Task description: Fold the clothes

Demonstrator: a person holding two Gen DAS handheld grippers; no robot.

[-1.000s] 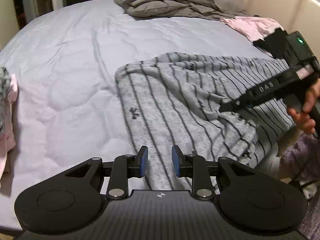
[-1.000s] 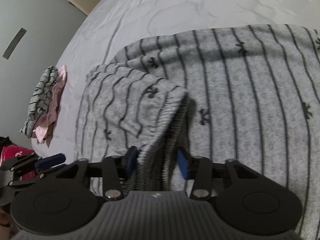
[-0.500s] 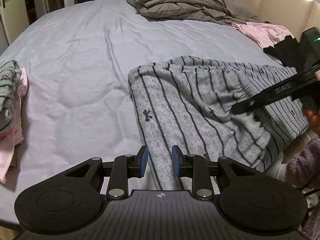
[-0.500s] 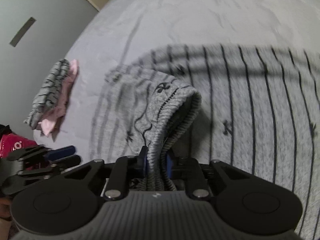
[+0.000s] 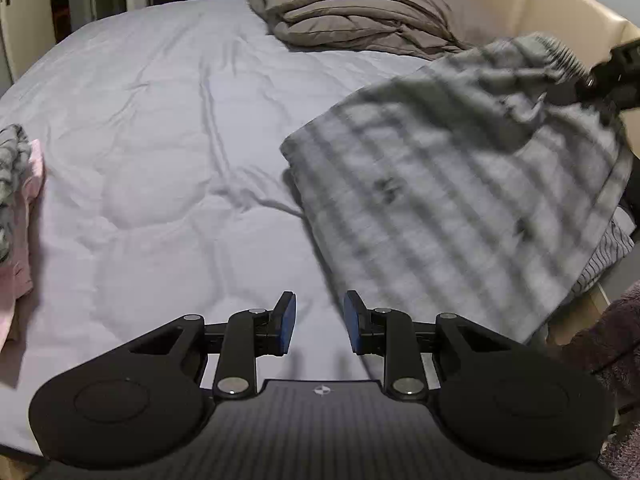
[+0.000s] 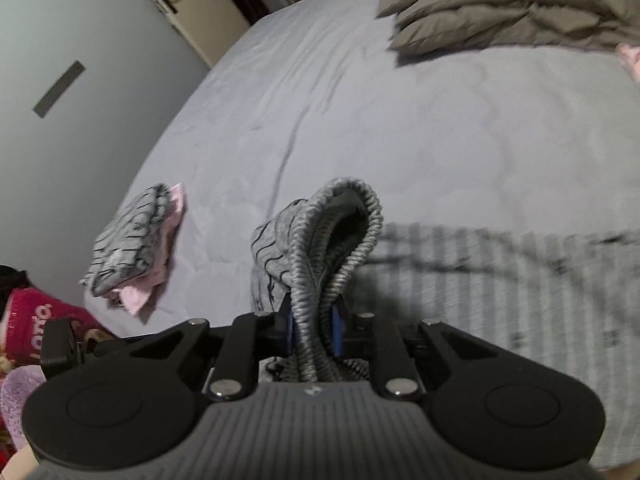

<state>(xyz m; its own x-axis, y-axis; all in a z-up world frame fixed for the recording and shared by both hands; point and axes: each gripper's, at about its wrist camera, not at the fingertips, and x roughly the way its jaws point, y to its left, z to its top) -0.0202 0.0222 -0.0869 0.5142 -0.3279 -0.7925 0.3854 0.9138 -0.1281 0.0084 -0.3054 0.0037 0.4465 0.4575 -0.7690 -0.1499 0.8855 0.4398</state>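
A bed [image 5: 168,128] covered in a pale quilted sheet is seen, with a folded brown duvet [image 5: 360,12] at its far end and a small pile of folded clothes [image 6: 136,240] near its left edge. The grey striped garment [image 5: 460,200] is held lifted above the bed's right side, blurred. Its ribbed hem [image 6: 316,304] is clamped between the right tongs [image 6: 314,332]. The left tongs [image 5: 316,322] are parted, with nothing gripped between them.

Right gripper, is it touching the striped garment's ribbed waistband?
Touching: the right wrist view shows the right gripper shut on the ribbed waistband.
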